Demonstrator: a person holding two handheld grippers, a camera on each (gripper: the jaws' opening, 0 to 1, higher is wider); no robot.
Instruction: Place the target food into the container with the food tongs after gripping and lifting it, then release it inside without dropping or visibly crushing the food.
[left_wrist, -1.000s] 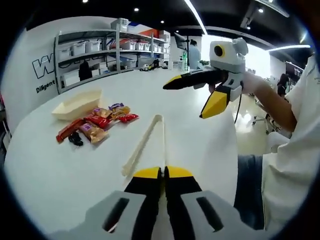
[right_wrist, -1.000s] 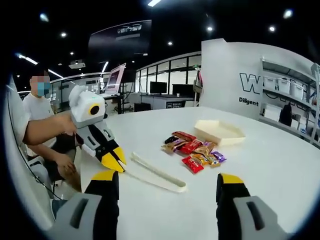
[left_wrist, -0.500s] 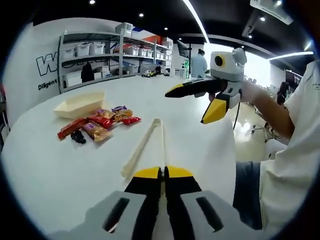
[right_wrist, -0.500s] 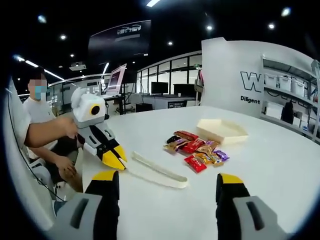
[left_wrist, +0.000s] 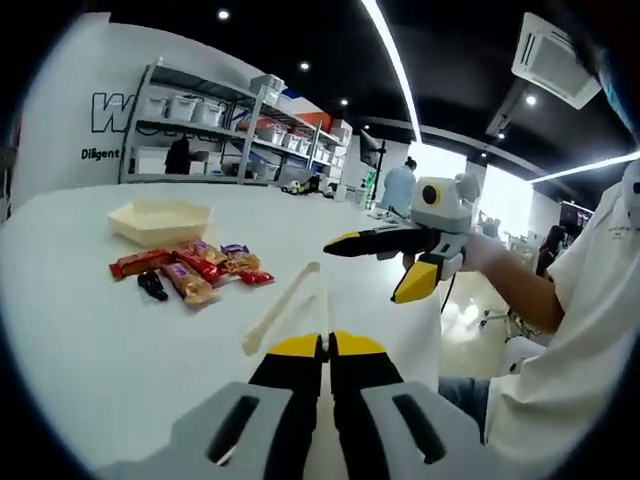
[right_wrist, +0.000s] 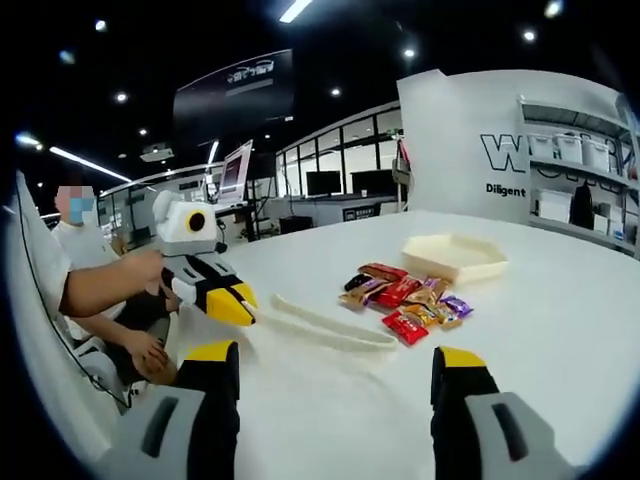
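Cream food tongs (left_wrist: 282, 309) (right_wrist: 325, 322) lie flat on the white table (left_wrist: 110, 340). Beyond them sits a heap of several wrapped snacks (left_wrist: 190, 272) (right_wrist: 405, 298), and behind that a shallow cream hexagonal container (left_wrist: 160, 219) (right_wrist: 455, 256). My left gripper (left_wrist: 328, 347) is shut, hovering near the table's front edge just short of the tongs. My right gripper (right_wrist: 336, 364) stands open above the table with nothing between its fingers. It also shows in the left gripper view as the right gripper (left_wrist: 385, 265), held in the air to the right of the tongs. The left gripper (right_wrist: 230, 300) shows in the right gripper view beside the tongs' end.
A person in a white shirt (left_wrist: 560, 340) sits at the table's edge holding both grippers. Metal shelves with bins (left_wrist: 200, 120) line the far wall. Another person (left_wrist: 400, 185) stands far back. Bare table surface spreads around the snacks.
Both views have tilted lower toward the table. In the left gripper view the right gripper has sunk closer to the table. The tongs, snacks and container lie as before.
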